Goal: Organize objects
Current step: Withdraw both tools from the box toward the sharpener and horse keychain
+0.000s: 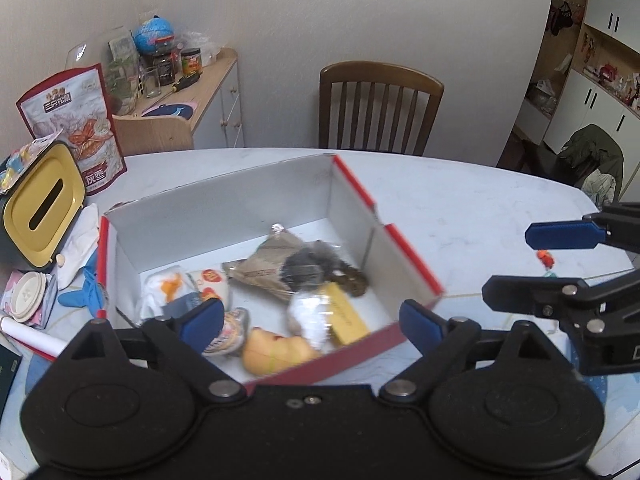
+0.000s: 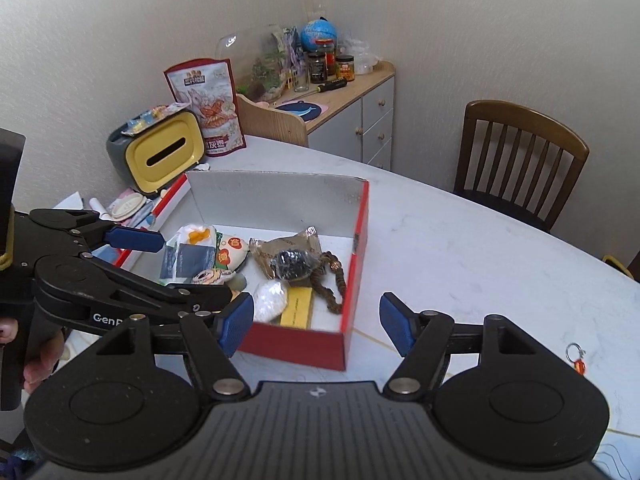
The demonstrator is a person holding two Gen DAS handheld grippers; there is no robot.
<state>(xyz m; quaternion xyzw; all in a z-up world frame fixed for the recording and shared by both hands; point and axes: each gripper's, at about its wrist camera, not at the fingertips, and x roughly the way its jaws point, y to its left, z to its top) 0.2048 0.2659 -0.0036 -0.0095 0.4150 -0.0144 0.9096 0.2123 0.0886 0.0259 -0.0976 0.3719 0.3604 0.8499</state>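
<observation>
on table (image 1: 460,200): red box (image 2: 352,276) upright, long axis toward wall; both hand-held grippers (image 1: 312,320) (image 2: 316,322) released, empty.

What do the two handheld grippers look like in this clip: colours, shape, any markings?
Both the left gripper and the right gripper are matte black, with linkage arms, silver pivot pins, round discs at the base and blue padded fingertips. White lettering beginning "Gen" marks the left one's side. No cables or sleeves show.

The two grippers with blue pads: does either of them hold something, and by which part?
Nothing is held. The left gripper and the right gripper both stand open above the red cardboard box, with no object touching their pads.
</observation>
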